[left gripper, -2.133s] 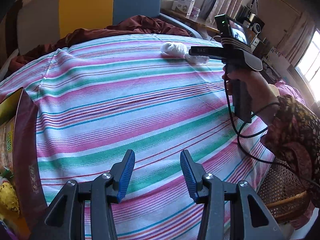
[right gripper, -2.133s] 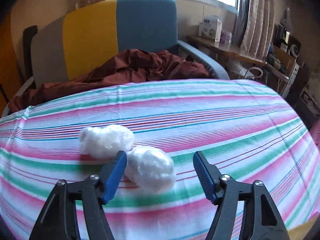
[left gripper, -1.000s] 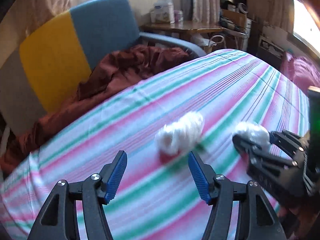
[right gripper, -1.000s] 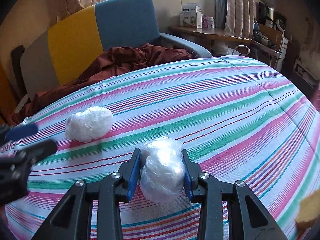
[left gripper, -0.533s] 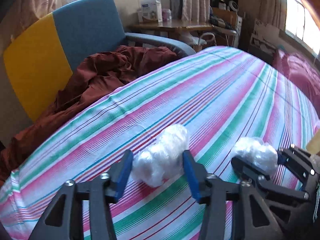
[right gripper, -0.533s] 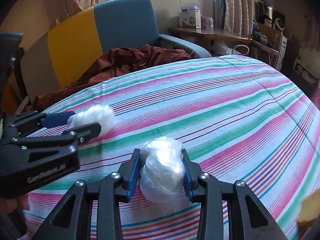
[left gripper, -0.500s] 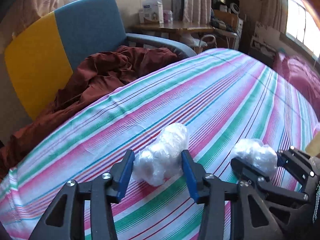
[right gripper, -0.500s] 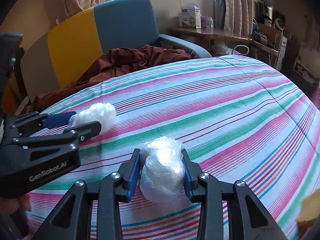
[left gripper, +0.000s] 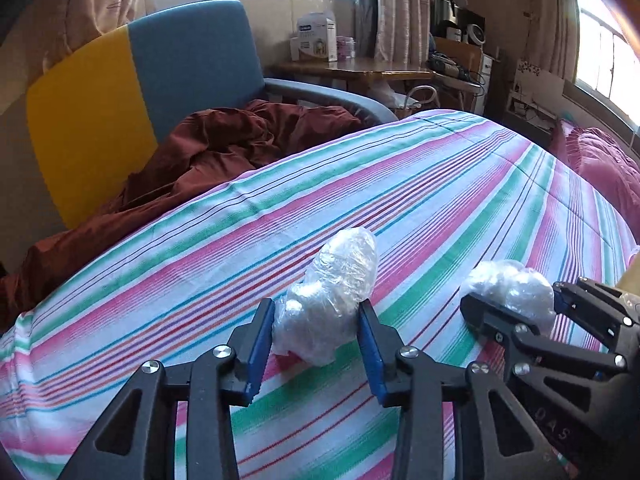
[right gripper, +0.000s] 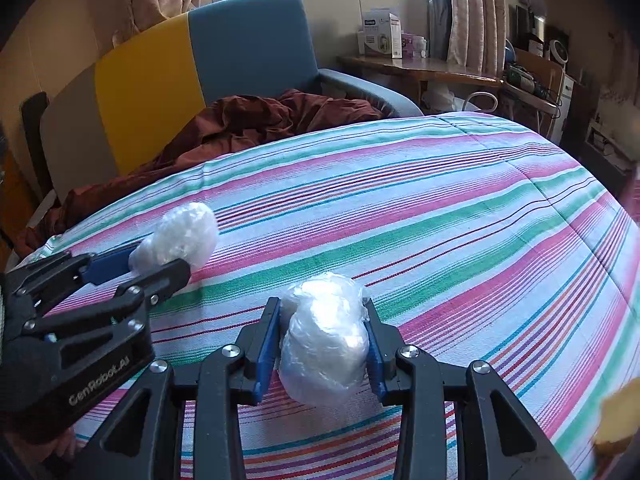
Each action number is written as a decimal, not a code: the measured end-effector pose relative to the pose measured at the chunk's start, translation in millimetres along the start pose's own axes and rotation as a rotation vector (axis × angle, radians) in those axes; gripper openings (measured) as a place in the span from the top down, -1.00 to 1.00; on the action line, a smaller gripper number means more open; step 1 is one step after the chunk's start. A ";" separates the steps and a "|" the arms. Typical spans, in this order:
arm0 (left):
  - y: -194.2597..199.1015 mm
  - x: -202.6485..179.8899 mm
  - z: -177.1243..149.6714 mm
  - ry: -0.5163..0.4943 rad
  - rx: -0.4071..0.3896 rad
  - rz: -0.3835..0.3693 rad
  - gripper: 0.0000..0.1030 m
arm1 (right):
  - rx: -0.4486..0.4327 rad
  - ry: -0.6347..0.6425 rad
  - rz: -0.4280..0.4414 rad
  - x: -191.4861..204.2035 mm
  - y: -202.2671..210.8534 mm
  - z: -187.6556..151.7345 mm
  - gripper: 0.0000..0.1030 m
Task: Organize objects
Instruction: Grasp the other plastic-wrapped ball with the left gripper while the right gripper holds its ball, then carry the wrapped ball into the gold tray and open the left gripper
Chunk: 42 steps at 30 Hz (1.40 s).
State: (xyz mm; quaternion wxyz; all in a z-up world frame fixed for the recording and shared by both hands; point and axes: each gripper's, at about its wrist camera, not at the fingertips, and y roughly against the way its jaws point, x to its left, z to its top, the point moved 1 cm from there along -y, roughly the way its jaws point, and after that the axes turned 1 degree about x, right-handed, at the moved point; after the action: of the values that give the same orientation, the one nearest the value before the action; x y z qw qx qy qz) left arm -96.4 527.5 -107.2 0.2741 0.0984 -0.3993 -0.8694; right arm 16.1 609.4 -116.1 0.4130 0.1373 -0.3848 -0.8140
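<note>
Two plastic-wrapped bundles, one in each gripper, on the striped bed.

The right gripper (right gripper: 324, 344) was clamped on its wrapped bundle (right gripper: 324, 356), which rested mid-bed, well short of the far edge by the sofa (right gripper: 224, 60). The left gripper (left gripper: 316, 344) was closing its jaws around the longer wrapped bundle (left gripper: 332, 300) just beside it, the pads meeting the film. A good grasp probably meant squeezing the bundle's bulk, not loose film, and lifting only once it was firm.
</note>
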 end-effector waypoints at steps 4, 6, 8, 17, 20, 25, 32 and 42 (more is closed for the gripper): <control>8.9 5.7 -8.8 0.037 -0.010 0.002 0.23 | -0.004 0.000 -0.004 -0.1 0.4 -0.1 0.26; 15.6 9.8 -14.3 0.064 -0.022 0.010 0.24 | -0.014 -0.006 -0.014 -0.9 2.2 -0.2 0.27; 24.0 12.5 -20.8 0.089 -0.037 0.028 0.24 | -0.020 -0.007 -0.014 -1.1 2.9 -0.1 0.27; 68.9 4.3 -51.9 0.094 -0.087 0.049 0.24 | -0.082 0.046 -0.041 10.3 14.5 -1.0 0.27; 87.9 1.7 -67.7 0.100 -0.088 0.040 0.24 | -0.105 0.081 -0.044 17.3 19.0 -0.8 0.27; 113.2 4.5 -91.5 0.127 -0.086 0.048 0.24 | -0.124 0.131 -0.050 28.4 24.1 -2.2 0.27; 148.5 14.3 -126.5 0.184 -0.081 0.085 0.24 | -0.140 0.165 -0.055 40.3 39.0 -13.7 0.27; 205.2 32.1 -161.4 0.264 -0.103 0.071 0.24 | -0.149 0.221 -0.066 58.8 53.0 -30.4 0.27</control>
State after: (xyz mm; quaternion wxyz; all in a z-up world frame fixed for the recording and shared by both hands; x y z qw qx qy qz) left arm 21.6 297.4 -59.0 0.3592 0.1835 -0.3179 -0.8580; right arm 26.1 528.8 -91.6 0.4349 0.2075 -0.2706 -0.8334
